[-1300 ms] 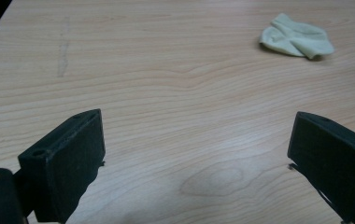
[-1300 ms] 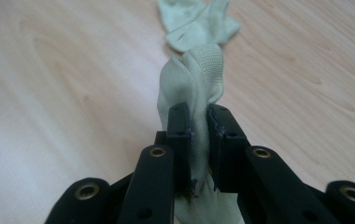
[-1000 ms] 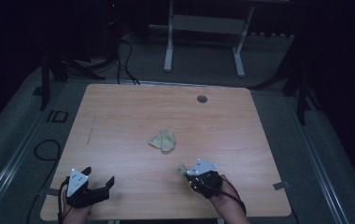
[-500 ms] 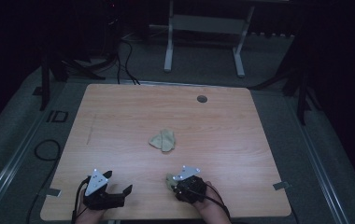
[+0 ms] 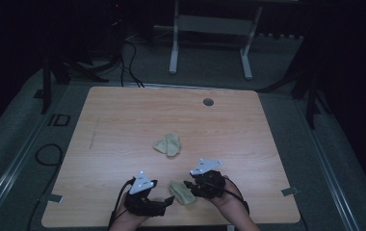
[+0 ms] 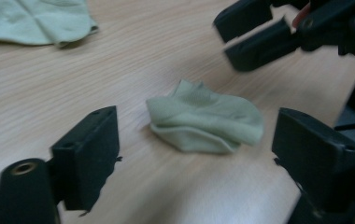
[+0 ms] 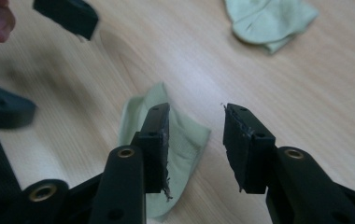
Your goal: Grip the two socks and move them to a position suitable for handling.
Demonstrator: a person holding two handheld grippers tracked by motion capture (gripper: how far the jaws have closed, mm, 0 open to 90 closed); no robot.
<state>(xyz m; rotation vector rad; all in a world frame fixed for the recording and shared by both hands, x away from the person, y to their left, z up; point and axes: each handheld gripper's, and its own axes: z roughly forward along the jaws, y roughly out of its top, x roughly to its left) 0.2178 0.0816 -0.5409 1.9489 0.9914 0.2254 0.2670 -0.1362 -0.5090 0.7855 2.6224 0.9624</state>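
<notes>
A small pale green cloth [image 5: 181, 191] [image 6: 206, 119] [image 7: 185, 140] lies crumpled near the front edge of the wooden table [image 5: 123, 110]. My left gripper [image 5: 169, 203] [image 6: 199, 116] reaches in from its left, open; its wide jaws have just been closing, with the cloth between them untouched. My right gripper [image 5: 189, 187] [image 7: 196, 112] hovers over the cloth's right side, open; its jaws have just been closing a little with nothing in the gap, and the cloth lies under one jaw. A second green cloth [image 5: 168, 144] [image 6: 35, 21] [image 7: 269, 21] rests at the table's middle.
A dark round grommet [image 5: 208, 102] sits in the tabletop at the back. Both hands are close to the front edge. Cables [image 5: 46, 154] lie on the floor at the left, and a white frame [image 5: 174, 43] stands behind the table.
My left gripper has swung right, up to the near cloth. The cloth, earlier at my right gripper's tips, now lies on the table, and that gripper's jaws stand apart.
</notes>
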